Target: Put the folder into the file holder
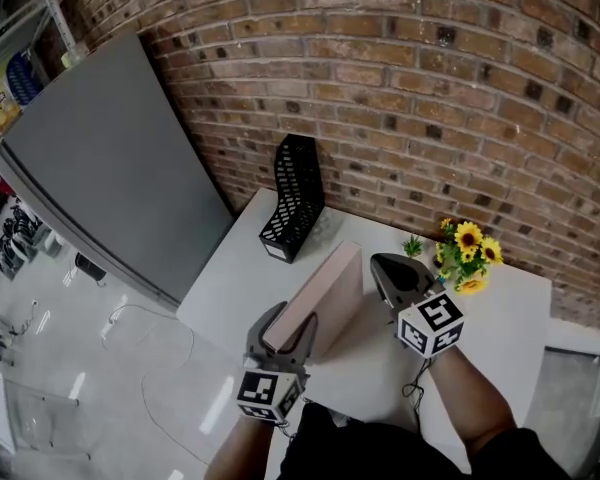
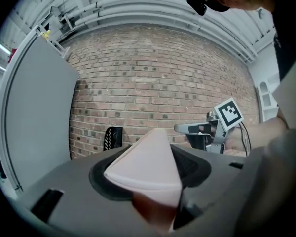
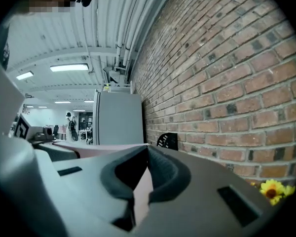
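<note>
Brick wall is seen behind a white table (image 1: 230, 283). The black file holder (image 1: 295, 196) is stood by that wall. The pink folder (image 1: 328, 290) is held just in front of the file holder, and its long side is pointed right at it. The left gripper (image 1: 280, 336) is clamped on the folder's end farthest from the file holder. The right gripper (image 1: 388, 273) is pinched tight on a thin folder edge, a bit nearer the file holder. A push forward is likely needed.

Grey left gripper (image 1: 286, 330) and right gripper (image 1: 388, 272) bear black-white marker cubes (image 1: 430, 325).
</note>
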A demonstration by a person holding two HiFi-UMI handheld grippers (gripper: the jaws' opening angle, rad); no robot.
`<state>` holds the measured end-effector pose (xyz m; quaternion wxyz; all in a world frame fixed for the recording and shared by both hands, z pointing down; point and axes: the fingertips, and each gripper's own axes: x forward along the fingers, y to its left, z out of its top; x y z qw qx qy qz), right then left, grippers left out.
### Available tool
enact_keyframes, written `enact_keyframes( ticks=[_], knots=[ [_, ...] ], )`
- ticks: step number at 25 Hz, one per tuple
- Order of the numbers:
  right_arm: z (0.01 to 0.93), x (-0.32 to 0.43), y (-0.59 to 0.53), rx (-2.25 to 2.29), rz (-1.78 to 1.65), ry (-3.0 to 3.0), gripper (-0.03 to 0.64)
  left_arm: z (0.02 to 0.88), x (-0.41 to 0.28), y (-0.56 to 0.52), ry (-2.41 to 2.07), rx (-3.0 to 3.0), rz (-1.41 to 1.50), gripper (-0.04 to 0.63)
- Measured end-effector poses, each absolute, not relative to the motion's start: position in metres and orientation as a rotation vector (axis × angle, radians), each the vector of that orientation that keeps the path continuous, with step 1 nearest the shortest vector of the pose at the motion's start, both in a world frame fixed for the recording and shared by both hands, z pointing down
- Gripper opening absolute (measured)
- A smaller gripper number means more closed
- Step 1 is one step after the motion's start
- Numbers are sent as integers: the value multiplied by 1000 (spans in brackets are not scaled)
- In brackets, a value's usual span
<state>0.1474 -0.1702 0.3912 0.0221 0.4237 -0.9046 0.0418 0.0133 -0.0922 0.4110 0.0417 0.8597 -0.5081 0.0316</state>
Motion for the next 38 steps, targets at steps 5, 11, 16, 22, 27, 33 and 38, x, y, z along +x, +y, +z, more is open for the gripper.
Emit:
enact_keyframes(
  ticks=[5,11,16,22,27,33,38],
  knots=[
    [384,154,-167,1327,119,-2817,3,384,4,-91,-1645,2596,43,222],
    [375,154,-160,1328,122,-2836,3,347,-12,-94,-1754,2554,0,222],
    [370,155,-154,1323,104,-2835,3,317,-24,-103,-1821,2537,-26,222],
    [367,152,-156,1322,121,-2816,3,283,-47,-124,-1907,2551,-62,222],
    [368,143,-165,1338,112,-2790,3,267,-68,-147,-1920,2544,-122,221],
    [366,128,-190,1409,133,-2762,3,254,-95,-187,-1926,2563,-163,221],
    [366,112,-215,1484,160,-2721,3,252,-117,-231,-1883,2577,-175,219]
  ],
)
